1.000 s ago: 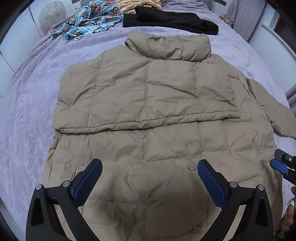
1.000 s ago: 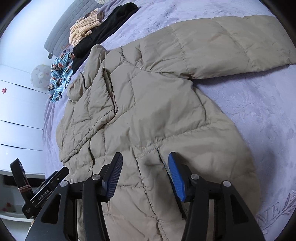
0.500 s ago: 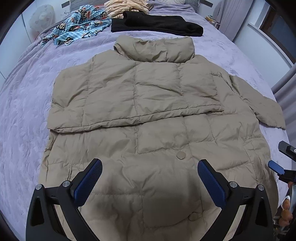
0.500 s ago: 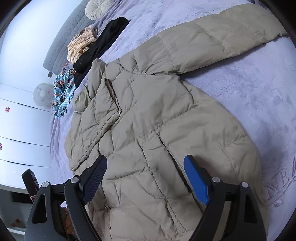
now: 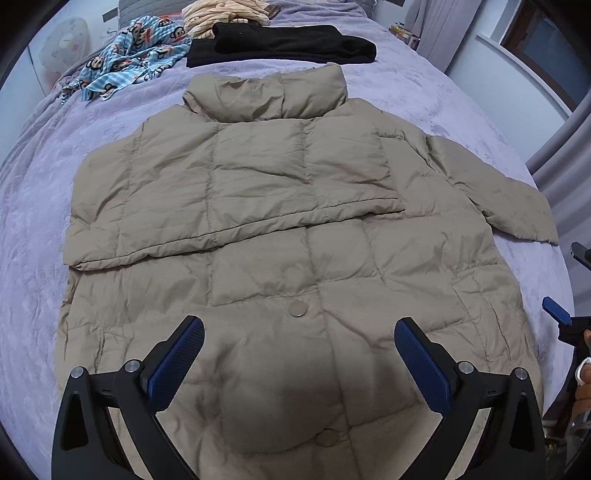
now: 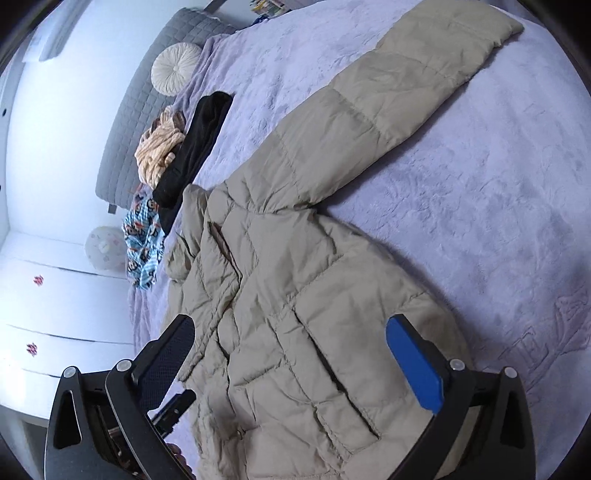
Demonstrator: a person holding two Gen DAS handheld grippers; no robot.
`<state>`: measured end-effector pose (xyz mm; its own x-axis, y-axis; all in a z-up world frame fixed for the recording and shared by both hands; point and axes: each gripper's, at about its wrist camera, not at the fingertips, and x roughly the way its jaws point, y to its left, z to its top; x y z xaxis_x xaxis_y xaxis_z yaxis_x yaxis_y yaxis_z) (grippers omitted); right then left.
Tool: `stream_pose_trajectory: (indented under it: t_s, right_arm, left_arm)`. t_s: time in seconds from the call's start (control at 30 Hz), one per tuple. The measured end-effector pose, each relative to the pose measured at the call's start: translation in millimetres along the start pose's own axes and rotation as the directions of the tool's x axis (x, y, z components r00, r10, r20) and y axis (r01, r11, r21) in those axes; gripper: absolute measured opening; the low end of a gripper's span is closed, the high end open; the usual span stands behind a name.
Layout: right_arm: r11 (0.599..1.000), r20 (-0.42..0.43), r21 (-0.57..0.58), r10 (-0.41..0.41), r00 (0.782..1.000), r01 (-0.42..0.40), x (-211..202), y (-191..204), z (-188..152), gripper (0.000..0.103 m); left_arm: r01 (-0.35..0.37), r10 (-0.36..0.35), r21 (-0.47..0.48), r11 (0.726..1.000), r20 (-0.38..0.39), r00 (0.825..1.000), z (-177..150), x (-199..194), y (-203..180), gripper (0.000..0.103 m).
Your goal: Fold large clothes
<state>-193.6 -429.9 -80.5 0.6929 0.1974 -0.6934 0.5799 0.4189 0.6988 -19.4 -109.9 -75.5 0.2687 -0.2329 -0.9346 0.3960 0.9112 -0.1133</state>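
A large beige puffer jacket (image 5: 280, 229) lies flat on the purple bedspread (image 5: 29, 229), collar at the far end. One sleeve is folded across its chest (image 5: 236, 184); the other sleeve (image 5: 498, 199) sticks out to the right. My left gripper (image 5: 299, 362) is open and empty above the hem near a snap button (image 5: 298, 307). My right gripper (image 6: 291, 362) is open and empty over the jacket's right side (image 6: 314, 332), with the outstretched sleeve (image 6: 388, 99) ahead. A blue fingertip (image 5: 557, 311) of the right gripper shows at the left view's right edge.
A black garment (image 5: 280, 46), a peach striped garment (image 5: 225, 14) and a blue monkey-print cloth (image 5: 129, 59) lie at the head of the bed. A round cushion (image 6: 175, 68) leans on the grey headboard (image 6: 147, 103). White drawers (image 6: 55, 314) stand beside the bed.
My right gripper has opened wide and drawn back from the jacket's side. My left gripper stayed open and pulled back toward the hem, so more of the jacket shows.
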Motion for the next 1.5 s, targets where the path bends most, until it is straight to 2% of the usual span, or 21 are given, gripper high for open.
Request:
stream_pose_trajectory:
  t_s: [0.13,0.5,0.67,0.8,0.93,1.07,1.1,1.17,1.2,1.23,1.37,1.5]
  right_arm:
    - [0.999,-0.007,0.045,-0.009,1.000,0.010,-11,-26,38,0.103]
    - [0.977,0.089,0.210,-0.057,0.994,0.037,-29,-119,149,0.103]
    - [0.954,0.163,0.298,-0.028,0.986,-0.022,-22,-153,189,0.103]
    - [0.922,0.201,0.361,0.066,0.977,-0.137,-12,-166,217,0.103]
    - [0.877,0.251,0.416,0.145,0.957,-0.242,1,-169,239,0.103]
    - [0.848,0.253,0.458,0.164,0.953,-0.268,12,-168,249,0.102]
    - [0.842,0.249,0.467,0.168,0.954,-0.270,15,-168,250,0.099]
    - [0.826,0.239,0.488,0.185,0.953,-0.283,20,-170,251,0.066]
    - [0.817,0.217,0.501,0.200,0.955,-0.285,26,-170,251,0.025]
    - [0.809,0.203,0.512,0.212,0.956,-0.288,32,-169,249,0.009]
    - [0.844,0.211,0.443,0.230,0.950,-0.302,35,-145,244,0.008]
    - [0.893,0.178,0.302,0.290,0.940,-0.333,40,-77,236,0.008]
  left_arm:
    - [0.017,-0.017,-0.017,1.000,-0.018,1.000,11,8,-30,0.103]
    - [-0.012,0.012,0.001,1.000,-0.037,0.999,38,36,-96,0.103]
    - [-0.029,0.029,0.003,1.000,-0.053,0.998,44,46,-107,0.103]
    - [-0.043,0.043,-0.003,0.999,-0.055,0.998,50,46,-108,0.103]
    - [-0.040,0.040,0.011,0.999,-0.024,0.999,59,40,-103,0.103]
    - [-0.075,0.075,-0.003,0.997,0.004,0.997,69,33,-84,0.103]
    - [-0.082,0.082,-0.015,0.996,0.009,0.997,71,32,-77,0.103]
    - [-0.095,0.096,-0.039,0.995,0.014,0.995,73,33,-64,0.103]
    - [-0.099,0.100,-0.050,0.994,0.015,0.995,74,34,-58,0.103]
    - [-0.100,0.102,-0.060,0.993,0.018,0.995,75,34,-51,0.103]
    - [-0.092,0.096,-0.078,0.993,0.039,0.995,78,34,-27,0.103]
    - [-0.074,0.077,-0.095,0.993,0.029,0.997,79,35,0,0.103]
